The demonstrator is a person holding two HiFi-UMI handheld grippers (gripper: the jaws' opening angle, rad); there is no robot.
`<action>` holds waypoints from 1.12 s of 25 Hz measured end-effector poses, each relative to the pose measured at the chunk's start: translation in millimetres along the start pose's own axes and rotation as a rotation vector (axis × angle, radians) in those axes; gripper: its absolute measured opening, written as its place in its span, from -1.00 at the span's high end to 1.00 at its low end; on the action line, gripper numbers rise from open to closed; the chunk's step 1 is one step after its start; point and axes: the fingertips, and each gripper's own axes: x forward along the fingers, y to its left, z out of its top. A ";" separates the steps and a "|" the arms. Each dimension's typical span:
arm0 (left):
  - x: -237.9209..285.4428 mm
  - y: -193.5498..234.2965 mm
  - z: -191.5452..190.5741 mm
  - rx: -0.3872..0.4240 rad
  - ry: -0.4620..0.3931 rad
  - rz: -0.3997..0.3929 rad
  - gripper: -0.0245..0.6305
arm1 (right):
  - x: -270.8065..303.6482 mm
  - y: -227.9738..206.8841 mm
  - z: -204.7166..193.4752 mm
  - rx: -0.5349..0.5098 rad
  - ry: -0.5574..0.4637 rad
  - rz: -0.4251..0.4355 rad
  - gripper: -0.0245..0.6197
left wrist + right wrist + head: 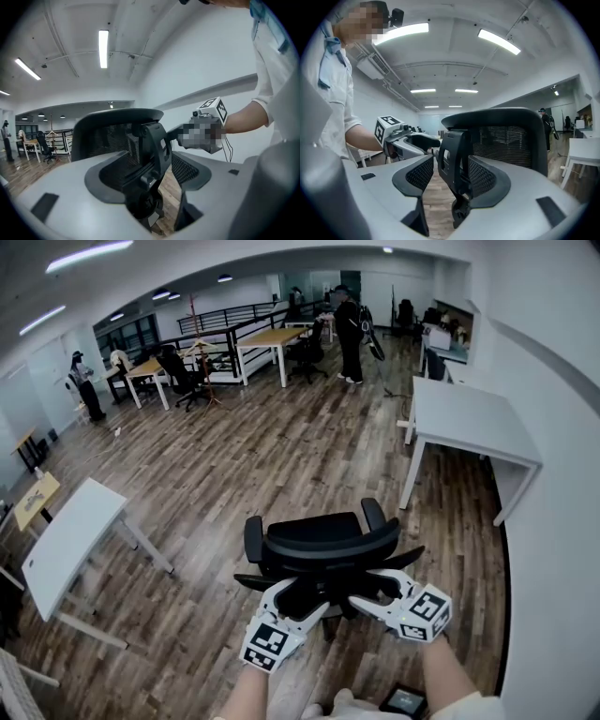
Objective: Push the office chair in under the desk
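Left gripper (305, 601) and right gripper (375, 589), jaws spread and unclamped, sit just behind the chair (323, 545); the desk (469, 418) lies ahead, rightward.

Wood plank floor (281, 465): office chair (323, 554) stands on it at 6 o'clock, white desk (469, 418) at 2, second white desk (70, 540) at 8, wood-top desks (267, 337) at 11.

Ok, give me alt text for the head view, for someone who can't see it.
A black office chair, seen from above and behind, stands on a wood floor; the left gripper and right gripper reach to the rear of its backrest. A white desk stands apart from it, ahead to the right along the wall.
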 end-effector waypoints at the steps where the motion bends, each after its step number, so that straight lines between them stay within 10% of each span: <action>1: 8.5 -3.3 2.9 -0.002 0.006 -0.002 0.03 | 6.9 -0.2 -0.5 -0.007 0.012 -0.002 0.16; 8: 38.5 -14.1 5.5 -0.026 0.063 0.023 0.55 | 17.1 -5.7 -2.4 -0.009 0.049 -0.028 0.58; 28: 8.2 20.7 -1.3 -0.086 0.062 -0.039 0.63 | 57.2 20.5 6.5 0.070 0.005 -0.118 0.63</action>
